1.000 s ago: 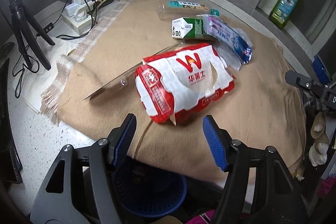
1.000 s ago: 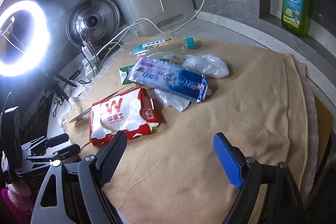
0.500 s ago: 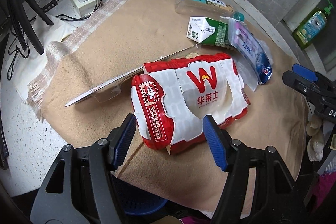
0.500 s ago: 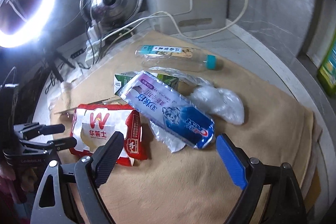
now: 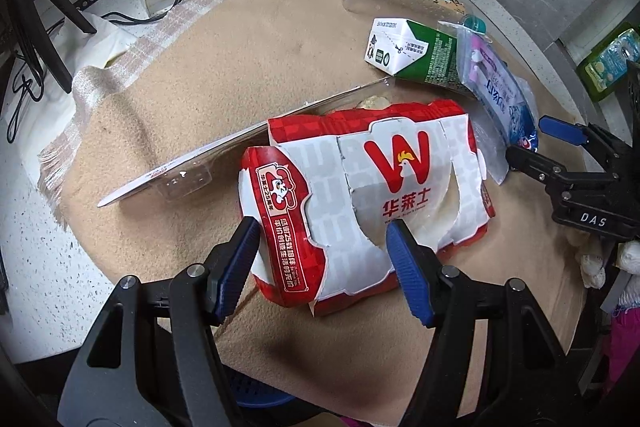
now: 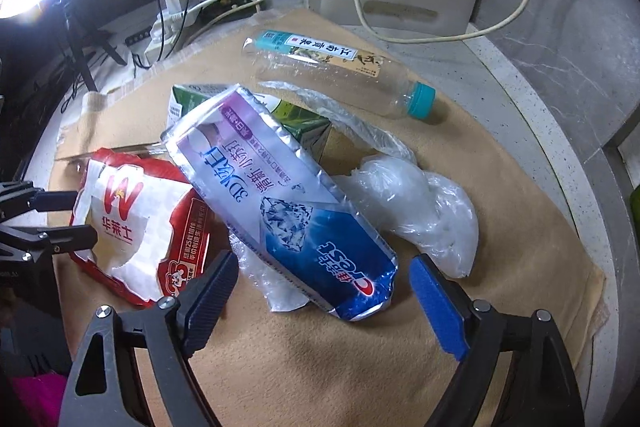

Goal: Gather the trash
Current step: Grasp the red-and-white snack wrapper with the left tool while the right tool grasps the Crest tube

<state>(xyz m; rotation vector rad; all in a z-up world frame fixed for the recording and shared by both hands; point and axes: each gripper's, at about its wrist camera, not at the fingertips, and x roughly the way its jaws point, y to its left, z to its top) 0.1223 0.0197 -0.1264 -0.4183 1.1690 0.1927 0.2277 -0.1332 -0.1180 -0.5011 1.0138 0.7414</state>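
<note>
My left gripper (image 5: 322,247) has its jaws apart, straddling the near end of the red-and-white food box (image 5: 368,199) on the tan cloth (image 5: 200,67); my right gripper (image 6: 324,291) gapes just short of the toothpaste box (image 6: 280,195) lying across other litter.

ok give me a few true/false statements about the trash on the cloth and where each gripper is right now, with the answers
1. The left gripper is open, its fingers either side of the near end of the red and white food box. True.
2. The right gripper is shut on the toothpaste box. False: it is open, the box's near end between its fingers.
3. The clear bottle stands upright. False: it lies on its side.
4. The toothpaste box lies partly over the green carton. True.
5. The bottle's cap is red. False: it is teal.
</note>
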